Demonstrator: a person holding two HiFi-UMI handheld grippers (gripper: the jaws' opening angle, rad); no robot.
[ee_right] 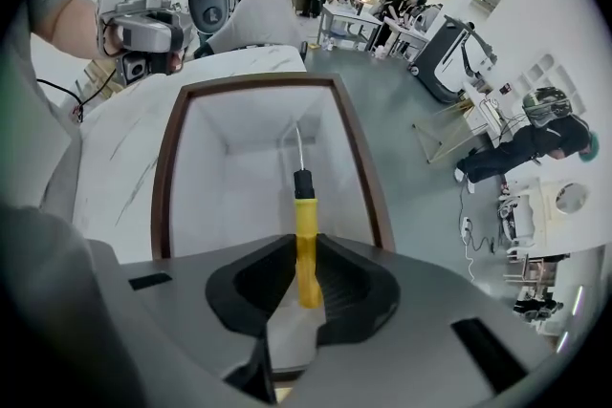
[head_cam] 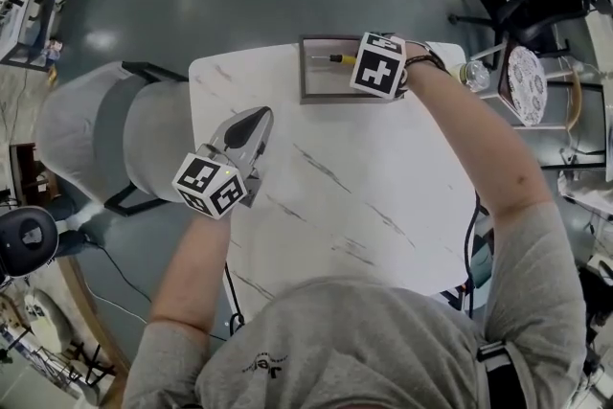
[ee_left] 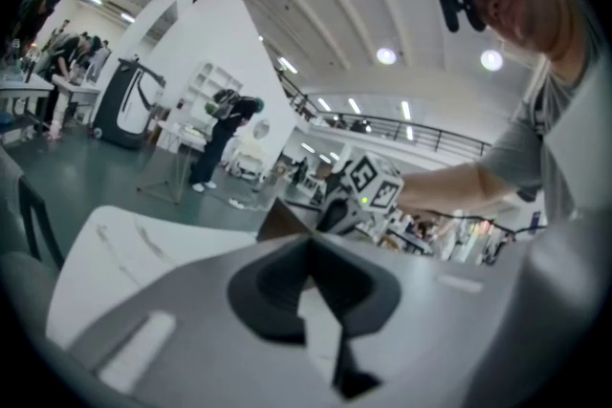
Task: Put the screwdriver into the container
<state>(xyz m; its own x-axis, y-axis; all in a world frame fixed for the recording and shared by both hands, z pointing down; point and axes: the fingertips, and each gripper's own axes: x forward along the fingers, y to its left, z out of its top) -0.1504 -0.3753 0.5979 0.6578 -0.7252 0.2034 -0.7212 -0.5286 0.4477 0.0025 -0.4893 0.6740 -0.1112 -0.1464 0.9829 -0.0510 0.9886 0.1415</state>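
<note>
Right hand-held gripper [ee_right: 304, 287] clenched on the screwdriver [ee_right: 304, 225] at its yellow handle, shaft pointing into the open container [ee_right: 167, 177] on the desk [head_cam: 364, 196] — light, rigid, probably slick, so mid-handle hold suits — left hand-held gripper [ee_left: 308, 244] closed, empty.

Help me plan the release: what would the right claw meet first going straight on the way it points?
The white inside of the container, likely its far wall; the screwdriver in the right claw would touch first. Depth is unclear.
</note>
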